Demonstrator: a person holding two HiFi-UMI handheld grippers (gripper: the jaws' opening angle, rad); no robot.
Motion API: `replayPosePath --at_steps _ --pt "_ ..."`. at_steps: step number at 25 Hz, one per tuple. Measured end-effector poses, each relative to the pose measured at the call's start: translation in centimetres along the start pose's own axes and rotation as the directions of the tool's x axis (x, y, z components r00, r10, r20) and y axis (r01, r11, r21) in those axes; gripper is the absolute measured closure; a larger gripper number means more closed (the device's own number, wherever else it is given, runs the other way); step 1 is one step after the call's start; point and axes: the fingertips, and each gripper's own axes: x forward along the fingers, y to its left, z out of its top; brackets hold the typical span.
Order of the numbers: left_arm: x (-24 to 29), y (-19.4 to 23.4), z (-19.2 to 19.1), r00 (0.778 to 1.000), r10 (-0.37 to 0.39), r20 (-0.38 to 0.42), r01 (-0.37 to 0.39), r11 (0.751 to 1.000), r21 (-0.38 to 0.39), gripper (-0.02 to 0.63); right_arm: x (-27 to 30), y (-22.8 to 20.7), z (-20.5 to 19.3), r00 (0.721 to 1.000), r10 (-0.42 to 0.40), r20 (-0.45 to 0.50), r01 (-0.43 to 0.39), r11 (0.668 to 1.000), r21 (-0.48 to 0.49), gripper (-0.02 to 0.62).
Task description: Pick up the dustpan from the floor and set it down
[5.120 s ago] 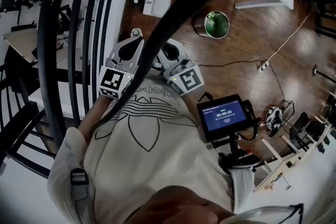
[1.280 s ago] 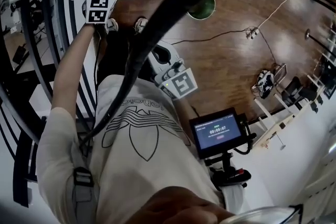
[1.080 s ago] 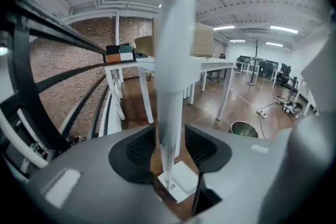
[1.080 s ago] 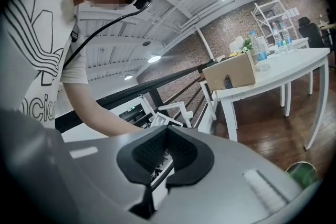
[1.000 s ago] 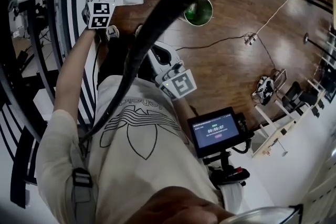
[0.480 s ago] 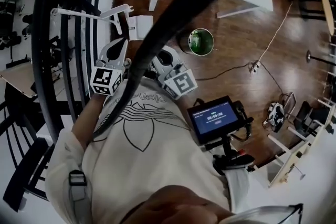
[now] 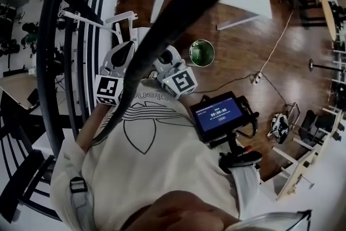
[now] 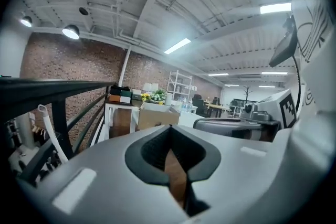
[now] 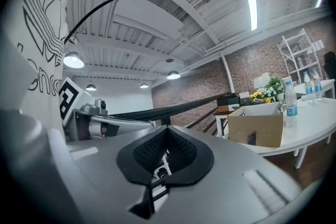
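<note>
Status: both tongs are empty and parked at the person's chest. The left gripper (image 8: 170, 131) has its jaws pressed together on nothing, and the right gripper (image 9: 167, 132) is the same, pads meeting with no object between. The dustpan (image 7: 139, 35) sits on the wood floor (image 7: 243, 51) just far of the left gripper, beside the black railing (image 7: 54, 62), with nothing touching it. Read: either the set-down is finished or the pick has not begun; the frames don't settle which. If a pick is due, the left side is closest. It needs the jaws spread first, then a reach down and away to the handle, clear of the rail bars. The dustpan looks like white hard plastic, a flat boxy pan with a thin long handle bent into a loop, probably light and slippery to pinch. The jaw pads are black ribbed rubber in pale grey moulded shells. The floor is glossy dark planks, and a round green bucket (image 7: 201, 53) stands right of the pan, apart from it
</note>
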Motion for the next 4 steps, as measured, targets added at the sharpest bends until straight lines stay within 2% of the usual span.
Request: replayPosePath --at_steps 4 --pt "-1.1 1.7 1.6 1.000 0.016 0.011 -0.016 1.000 0.012 0.586 2.0 1.8 0.7 0.999 0.037 -0.026 -0.037 0.999 -0.010 0.595"
